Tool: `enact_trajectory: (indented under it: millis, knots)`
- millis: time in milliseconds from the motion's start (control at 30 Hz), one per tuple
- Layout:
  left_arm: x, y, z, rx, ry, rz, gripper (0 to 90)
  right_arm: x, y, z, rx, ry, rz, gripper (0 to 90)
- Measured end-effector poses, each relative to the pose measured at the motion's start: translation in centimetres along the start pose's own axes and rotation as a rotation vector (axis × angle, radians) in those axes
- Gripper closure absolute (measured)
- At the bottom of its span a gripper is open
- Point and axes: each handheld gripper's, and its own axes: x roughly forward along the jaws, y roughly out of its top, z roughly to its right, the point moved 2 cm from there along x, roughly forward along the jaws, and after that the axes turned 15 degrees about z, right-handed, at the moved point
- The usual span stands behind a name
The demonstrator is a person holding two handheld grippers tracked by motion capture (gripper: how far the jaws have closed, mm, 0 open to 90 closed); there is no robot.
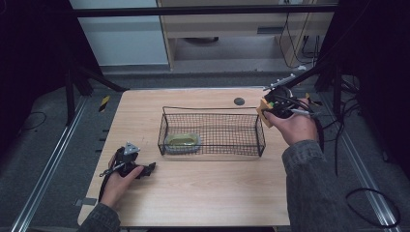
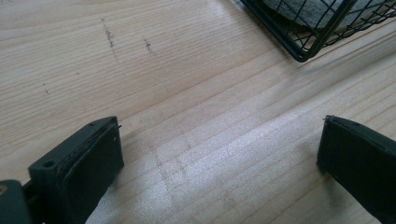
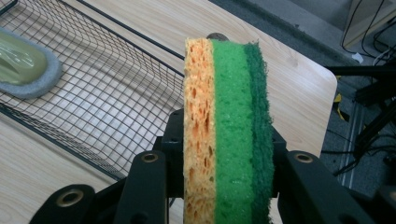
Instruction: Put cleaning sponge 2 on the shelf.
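A thick sponge [image 3: 226,126] with an orange layer, a light green layer and a dark green scouring face stands on edge between the jaws of my right gripper [image 3: 229,179], which is shut on it. From above, that gripper [image 1: 265,111] and the sponge [image 1: 263,115] hang just off the right end of a black wire basket [image 1: 212,108]. My left gripper [image 1: 150,168] rests on the table near the basket's front left corner. Its jaws are open over bare wood [image 2: 219,135].
In the basket's left end lies an olive-green oval thing on a grey pad [image 1: 183,141] [image 3: 21,63]. The basket's mesh [image 3: 116,93] and corner [image 2: 303,46] are close to both grippers. A small dark disc [image 1: 239,101] sits behind the basket. The wooden table [image 1: 203,193] is bare in front.
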Motion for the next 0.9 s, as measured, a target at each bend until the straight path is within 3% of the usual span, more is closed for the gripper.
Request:
enact_trajectory:
  millis: [500, 900]
  knots:
    - [0.0, 0.0, 0.0, 0.0, 0.0, -0.002, 0.0, 0.9, 1.1, -0.5, -0.024, 0.013, 0.002, 64.6]
    - [0.0, 0.0, 0.0, 0.0, 0.0, -0.002, 0.0, 3.0, 0.8, -1.8, -0.058, 0.054, -0.024, 64.5]
